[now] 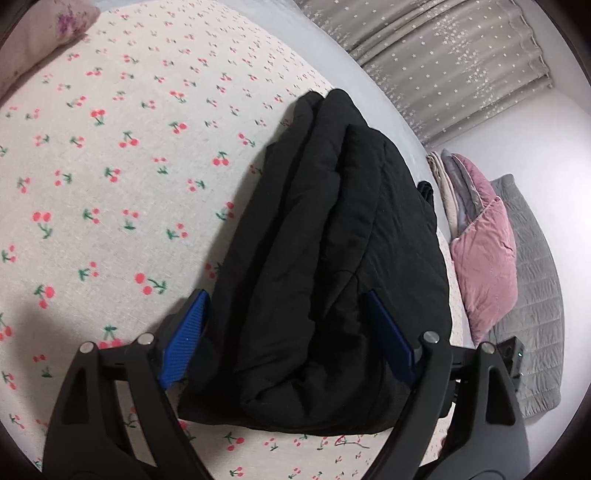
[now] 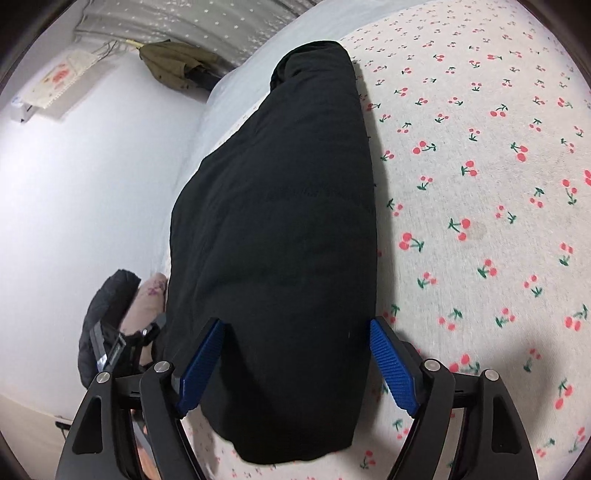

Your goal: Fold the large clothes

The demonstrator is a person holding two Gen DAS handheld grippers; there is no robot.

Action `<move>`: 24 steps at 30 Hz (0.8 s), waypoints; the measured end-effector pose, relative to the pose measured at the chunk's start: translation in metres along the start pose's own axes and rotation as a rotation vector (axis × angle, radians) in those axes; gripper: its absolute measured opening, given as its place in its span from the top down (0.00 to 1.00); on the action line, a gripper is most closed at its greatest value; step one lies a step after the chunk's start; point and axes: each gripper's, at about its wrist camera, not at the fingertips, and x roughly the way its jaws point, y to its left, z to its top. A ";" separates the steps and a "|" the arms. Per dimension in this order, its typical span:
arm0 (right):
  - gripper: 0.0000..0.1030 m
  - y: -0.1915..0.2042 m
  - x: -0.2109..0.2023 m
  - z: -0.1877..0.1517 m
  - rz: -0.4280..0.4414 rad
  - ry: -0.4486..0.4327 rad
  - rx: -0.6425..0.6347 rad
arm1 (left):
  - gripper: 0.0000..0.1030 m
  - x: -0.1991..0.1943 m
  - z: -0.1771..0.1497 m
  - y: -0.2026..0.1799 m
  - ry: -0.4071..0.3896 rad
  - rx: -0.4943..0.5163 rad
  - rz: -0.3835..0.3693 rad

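Note:
A black padded garment (image 1: 332, 240) lies folded into a long thick bundle on the cherry-print bed sheet (image 1: 110, 184). My left gripper (image 1: 286, 295) straddles its near end, jaws wide; the blue pads (image 1: 184, 339) stand off the cloth's sides without pinching it. From the opposite end, the right wrist view shows the same garment (image 2: 280, 221) stretching away along the sheet (image 2: 480, 184). My right gripper (image 2: 295, 323) is open around that end, one blue pad (image 2: 393, 362) over the sheet beside the bundle. The garment rests on the bed by itself.
Pink and grey cushions (image 1: 484, 258) and a grey quilted blanket (image 1: 532, 295) lie beyond the bed's right side, below a starred curtain (image 1: 443, 55). A floral pillow (image 1: 70, 18) is at the far left. A white wall (image 2: 74, 184) and a black puffy item (image 2: 107, 295) border the bed.

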 end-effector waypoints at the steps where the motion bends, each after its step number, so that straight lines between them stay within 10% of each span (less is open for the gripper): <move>1: 0.18 -0.002 0.003 0.002 0.007 -0.002 0.012 | 0.13 0.001 0.000 0.001 0.003 -0.007 -0.003; 13: 0.11 -0.014 0.045 0.032 0.063 0.006 0.058 | 0.07 0.019 0.001 0.004 0.054 -0.043 -0.068; 18: 0.10 -0.006 0.053 0.035 0.051 0.001 0.032 | 0.07 0.027 -0.003 -0.016 0.039 0.047 0.017; 24: 0.11 0.005 0.059 0.040 0.010 0.002 -0.011 | 0.22 0.028 -0.002 -0.020 0.010 0.051 0.017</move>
